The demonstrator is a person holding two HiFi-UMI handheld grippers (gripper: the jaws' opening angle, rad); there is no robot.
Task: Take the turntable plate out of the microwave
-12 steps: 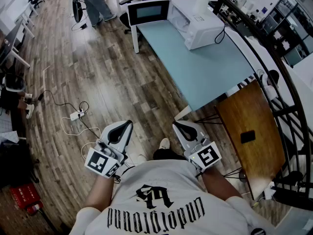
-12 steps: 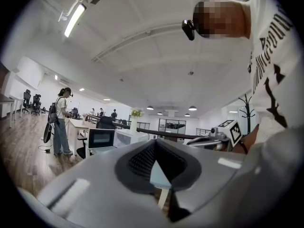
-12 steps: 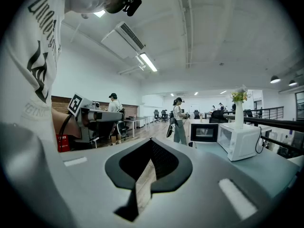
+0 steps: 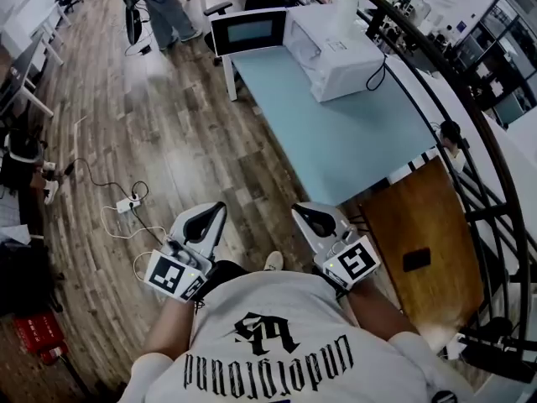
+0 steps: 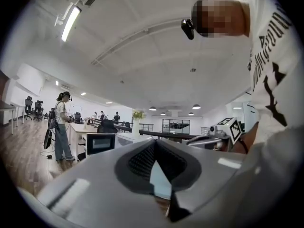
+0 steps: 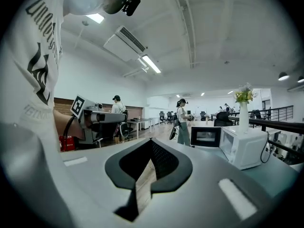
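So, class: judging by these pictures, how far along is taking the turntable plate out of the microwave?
Done: the microwave door already stands open. In hand: nothing; the left hand-held gripper and right hand-held gripper are shut, empty, well short of the table. Left: approaching, reaching in, lifting the plate out; it is not visible yet.

"underground" upside down on shirt [image 4: 277,347]
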